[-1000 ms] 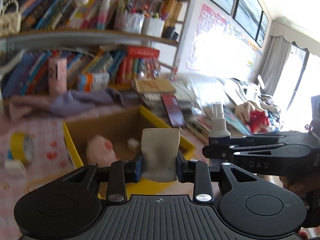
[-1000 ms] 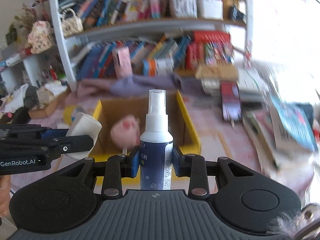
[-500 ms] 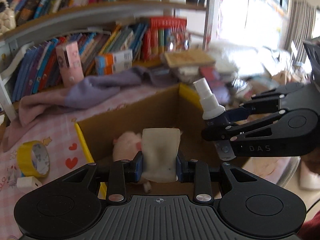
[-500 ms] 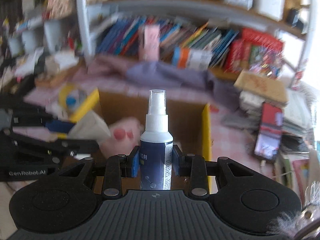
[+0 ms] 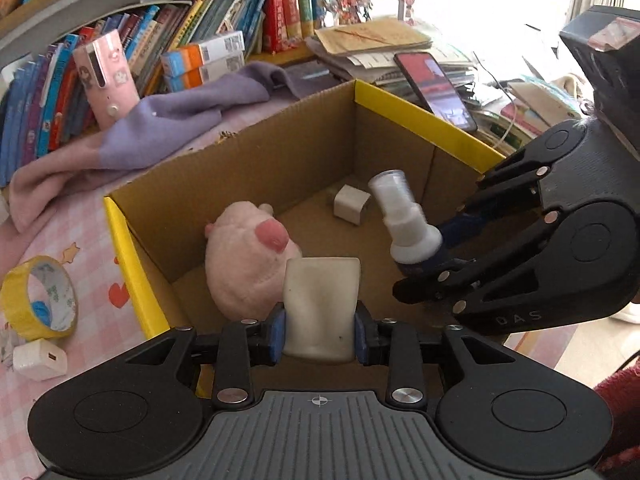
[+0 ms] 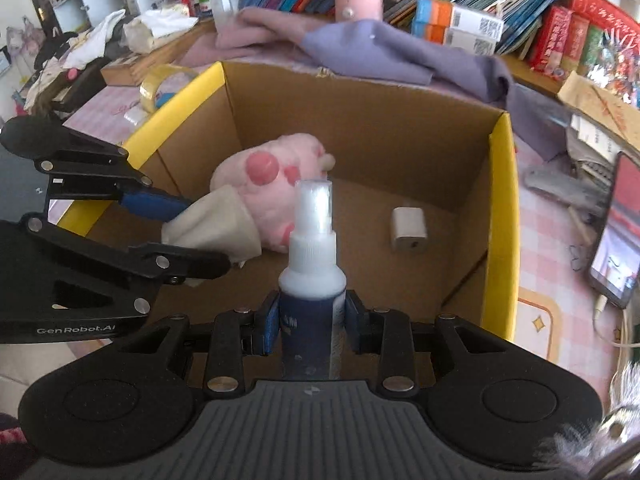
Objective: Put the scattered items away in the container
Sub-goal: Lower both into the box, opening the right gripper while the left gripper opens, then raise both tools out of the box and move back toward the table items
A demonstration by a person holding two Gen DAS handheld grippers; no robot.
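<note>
Two hand-held claws hang over an open cardboard box point(image 5: 248, 168) with yellow edges; the left claw point(image 5: 320, 322) is clamped on a cream pouch point(image 5: 322, 304), the right claw point(image 6: 310, 320) clamped on a dark blue spray bottle point(image 6: 312, 268) with a white cap; both loads sit above the box's near half, the pouch at about 9 o'clock from the bottle in the right wrist view. A pink plush toy point(image 5: 248, 260) and a small white charger block point(image 5: 351, 208) already lie on the box floor. The likely hazard is crowding; the claws stand near each other and could knock together, and the bottle, tall and hard, may bounce or roll when let go, or land on the charger. Outside the box, at 9 o'clock in the left wrist view, a roll of yellow tape point(image 5: 38, 298) and a second white charger point(image 5: 40, 358) wait on the pink checked worktop point(image 5: 72, 224); a lilac cloth point(image 5: 160, 128), a phone point(image 5: 436, 90) and crammed bookshelves point(image 5: 224, 28) ring the scene.
</note>
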